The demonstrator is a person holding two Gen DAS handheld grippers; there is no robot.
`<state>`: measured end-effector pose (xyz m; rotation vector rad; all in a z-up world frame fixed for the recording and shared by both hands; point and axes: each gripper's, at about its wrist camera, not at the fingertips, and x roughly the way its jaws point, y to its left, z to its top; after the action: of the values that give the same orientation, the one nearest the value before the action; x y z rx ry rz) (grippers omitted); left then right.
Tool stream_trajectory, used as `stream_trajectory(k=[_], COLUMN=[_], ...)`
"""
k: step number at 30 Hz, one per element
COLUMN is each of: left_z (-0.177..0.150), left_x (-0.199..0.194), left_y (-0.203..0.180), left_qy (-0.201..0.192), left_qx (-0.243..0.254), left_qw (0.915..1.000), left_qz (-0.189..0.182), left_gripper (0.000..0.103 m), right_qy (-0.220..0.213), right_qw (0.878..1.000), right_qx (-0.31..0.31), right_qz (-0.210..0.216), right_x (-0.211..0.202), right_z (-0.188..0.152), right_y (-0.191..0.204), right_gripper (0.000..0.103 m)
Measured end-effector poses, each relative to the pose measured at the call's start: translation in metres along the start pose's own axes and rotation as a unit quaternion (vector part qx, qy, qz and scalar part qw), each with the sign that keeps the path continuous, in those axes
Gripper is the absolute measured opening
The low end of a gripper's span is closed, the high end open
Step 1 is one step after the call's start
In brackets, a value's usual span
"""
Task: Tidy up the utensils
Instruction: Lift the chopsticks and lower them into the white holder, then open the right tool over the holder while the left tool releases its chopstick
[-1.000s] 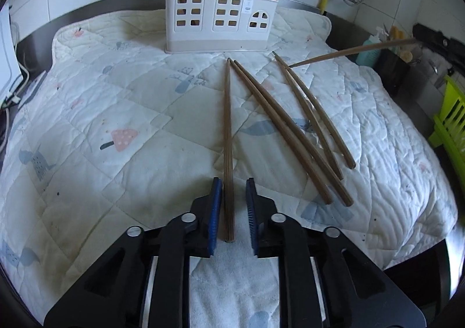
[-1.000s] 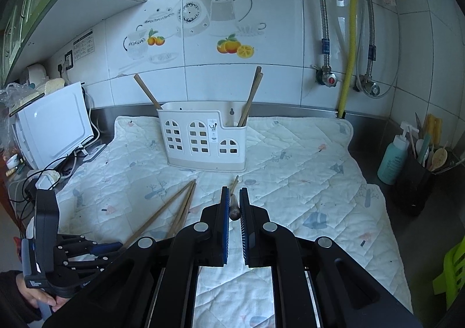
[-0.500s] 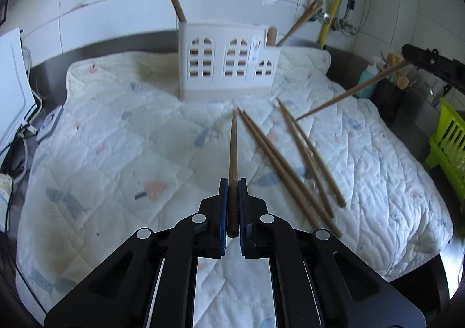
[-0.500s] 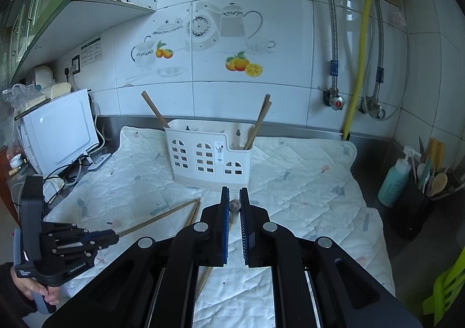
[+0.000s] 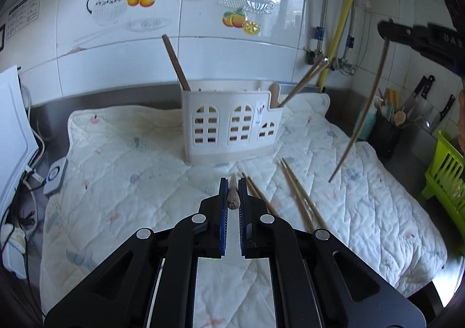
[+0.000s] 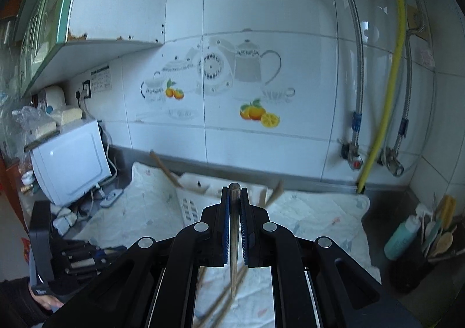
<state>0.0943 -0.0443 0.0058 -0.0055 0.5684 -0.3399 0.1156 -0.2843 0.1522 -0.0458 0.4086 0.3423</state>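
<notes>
1. Your left gripper [image 5: 231, 197] is clenching one chopstick [image 5: 233, 200] butt-end on, pads tight on it, above the quilt [image 5: 116, 182].
2. Your right gripper [image 6: 234, 206] is pinching another chopstick [image 6: 233, 255], its tip hanging down below the pads.
3. Four chopsticks [image 5: 299, 197] are lying loose on the quilt, right of the left gripper.
4. The holder [image 5: 229, 127] is standing at the quilt's far edge, sticks already leaning in it.

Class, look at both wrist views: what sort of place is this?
Most likely a home kitchen counter: a tiled wall with teapot-and-fruit decals, a white utensil caddy on a quilted mat, and knives nearby.
</notes>
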Motion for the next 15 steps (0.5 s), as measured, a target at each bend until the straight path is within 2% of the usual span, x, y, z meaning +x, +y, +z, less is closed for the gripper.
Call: stream_trajectory(k=[8,15], left_z=[0.038,0.055], left_x=[0.002,0.002], left_y=[0.004,0.005], left_qy=[-0.016,-0.02], left_qx=[0.02,0.03], left_qw=[0.9997,0.9993], left_qz=[-0.002,-0.011], left_gripper=[0.005,0.005], right_qy=[-0.043,-0.054], right_qw=[0.999,0.997], right_qx=[0.012,0.051], right_qz=[-0.009,-0.028], right_x=[0.028,0.081], right_z=[0.066,0.09], right_y=[-0.011,-0.029], right_gripper=[0.007,0.007])
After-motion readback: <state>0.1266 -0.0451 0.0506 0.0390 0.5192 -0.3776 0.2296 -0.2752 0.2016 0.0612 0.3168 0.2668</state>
